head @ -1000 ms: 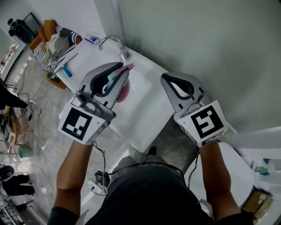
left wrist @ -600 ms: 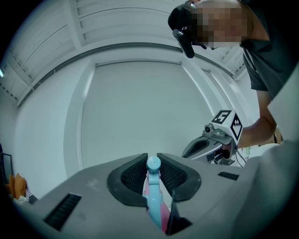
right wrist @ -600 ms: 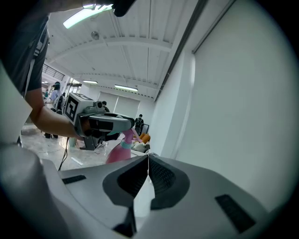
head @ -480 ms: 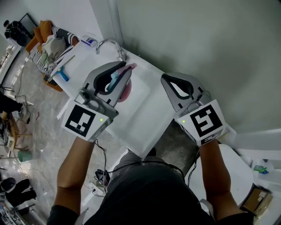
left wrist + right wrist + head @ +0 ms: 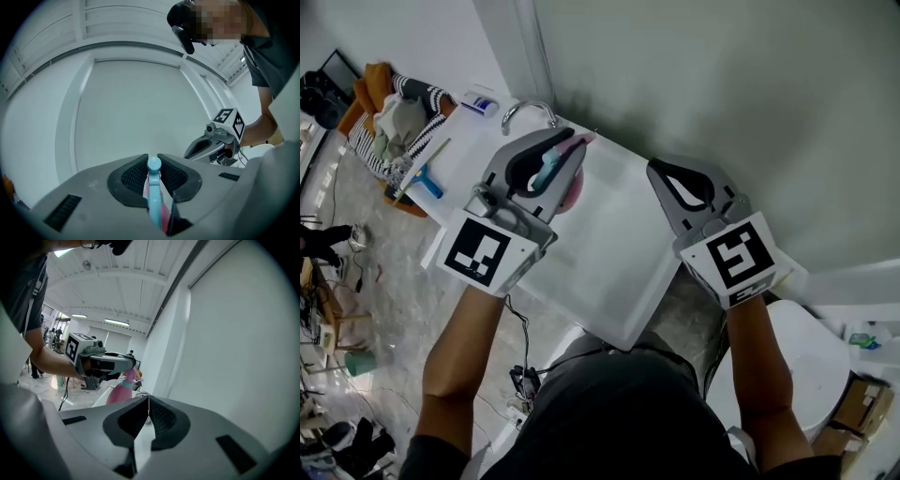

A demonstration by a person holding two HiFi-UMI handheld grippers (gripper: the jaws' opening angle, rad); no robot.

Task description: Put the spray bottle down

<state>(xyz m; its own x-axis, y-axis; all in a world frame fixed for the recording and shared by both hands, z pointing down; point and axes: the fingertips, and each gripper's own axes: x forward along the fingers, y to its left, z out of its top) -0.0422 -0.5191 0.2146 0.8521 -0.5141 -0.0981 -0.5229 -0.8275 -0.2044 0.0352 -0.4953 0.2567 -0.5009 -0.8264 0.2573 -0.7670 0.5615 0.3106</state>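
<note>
A pink spray bottle (image 5: 566, 191) with a teal collar hangs over the white washbasin (image 5: 609, 262), and my left gripper (image 5: 572, 141) is shut on its neck. In the left gripper view the teal top (image 5: 153, 165) sits pinched between the black pads. The right gripper view shows the same bottle (image 5: 117, 391) under the left gripper (image 5: 123, 363), off to the left. My right gripper (image 5: 662, 171) is shut with nothing in it, level with the left one over the basin's right edge; its pads (image 5: 161, 414) meet with no gap. It also shows in the left gripper view (image 5: 206, 146).
A curved tap (image 5: 525, 111) stands at the basin's far corner. Beyond it are a basket of clothes (image 5: 394, 122) and a blue-handled tool (image 5: 427, 183) on the counter. A grey wall (image 5: 722, 84) rises right behind the basin. A white rounded fixture (image 5: 811, 361) sits low at the right.
Both grippers have slid a little to the right along the basin, away from the tap. The bottle has stayed in the left grip and the right jaws stay shut.
</note>
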